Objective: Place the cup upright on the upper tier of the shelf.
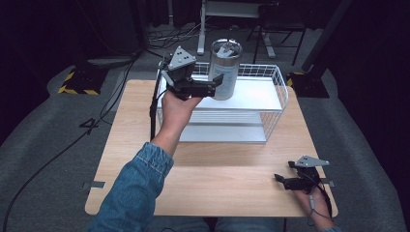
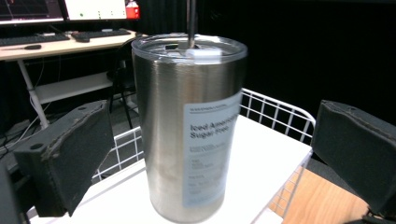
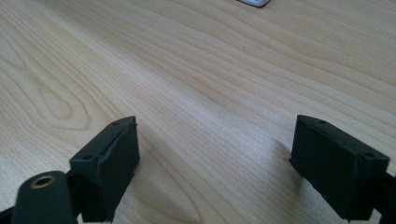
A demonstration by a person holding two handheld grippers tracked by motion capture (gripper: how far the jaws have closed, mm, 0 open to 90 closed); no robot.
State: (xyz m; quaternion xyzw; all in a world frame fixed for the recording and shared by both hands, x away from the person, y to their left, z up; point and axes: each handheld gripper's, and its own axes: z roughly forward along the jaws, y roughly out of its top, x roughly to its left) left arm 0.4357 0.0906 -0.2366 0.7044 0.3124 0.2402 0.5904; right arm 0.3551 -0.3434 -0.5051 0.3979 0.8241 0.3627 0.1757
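Observation:
A stainless steel tumbler (image 1: 225, 72) (image 2: 187, 126) with a clear lid and a pale label stands upright on the top shelf of a white wire rack (image 1: 256, 94) (image 2: 268, 156). My left gripper (image 1: 213, 85) (image 2: 212, 140) is open at the tumbler's left side. Its two black pads (image 2: 70, 154) flank the cup with a gap on each side, touching nothing. My right gripper (image 1: 282, 181) (image 3: 215, 154) rests low over the wooden table (image 1: 217, 179) (image 3: 210, 70) near the front right corner. It is open with nothing between its jaws.
The rack has a raised wire rim (image 1: 282, 79) and a lower shelf (image 1: 227, 133), and it stands at the back of the table. A black cable (image 1: 153, 111) hangs by the rack's left side. A desk with monitors (image 2: 60, 42) stands far behind.

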